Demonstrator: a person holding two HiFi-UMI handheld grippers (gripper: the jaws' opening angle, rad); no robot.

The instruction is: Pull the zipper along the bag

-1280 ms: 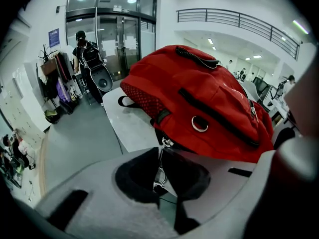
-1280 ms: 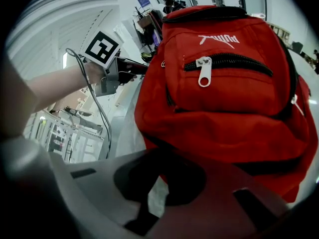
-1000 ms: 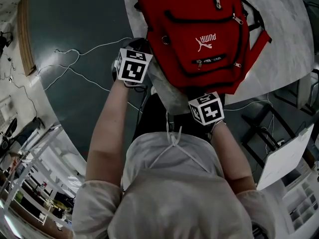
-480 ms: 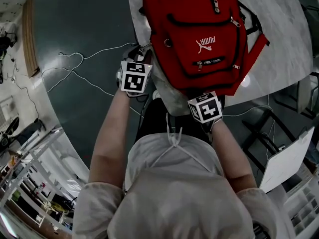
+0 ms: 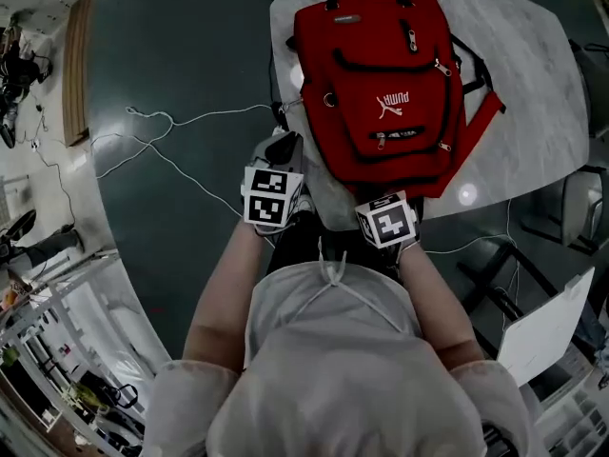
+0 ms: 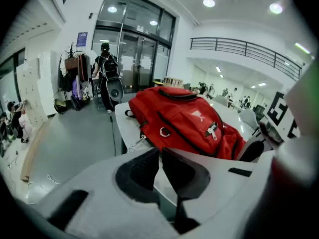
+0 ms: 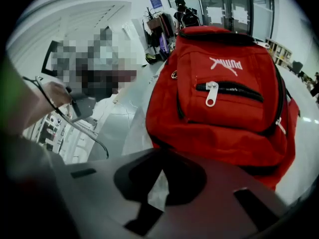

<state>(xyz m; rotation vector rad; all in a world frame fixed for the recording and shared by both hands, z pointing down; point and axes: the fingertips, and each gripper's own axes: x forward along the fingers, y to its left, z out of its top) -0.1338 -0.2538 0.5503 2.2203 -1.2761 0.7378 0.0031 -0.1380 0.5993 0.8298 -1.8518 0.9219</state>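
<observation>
A red backpack [image 5: 390,93] lies flat on the white marble table [image 5: 533,74], its front pocket up. A white zipper pull [image 7: 211,92] sits at the left end of that pocket's zipper. My left gripper [image 5: 282,150] hovers off the table's near left corner, short of the backpack [image 6: 184,123]. In the left gripper view its jaws [image 6: 160,153] are closing to a narrow slit with nothing between them. My right gripper [image 5: 385,208] hangs at the near table edge just below the backpack [image 7: 224,98]. Its jaws [image 7: 162,156] meet at the tips and hold nothing.
White cables [image 5: 162,131] trail over the dark floor left of the table. A chair [image 5: 580,208] and a white panel [image 5: 547,322] stand at the right. A person with a backpack [image 6: 107,73] stands by the glass doors.
Both grippers have drawn back from the backpack toward my body. The left one has left the bag's left side and now sits off the table corner.
</observation>
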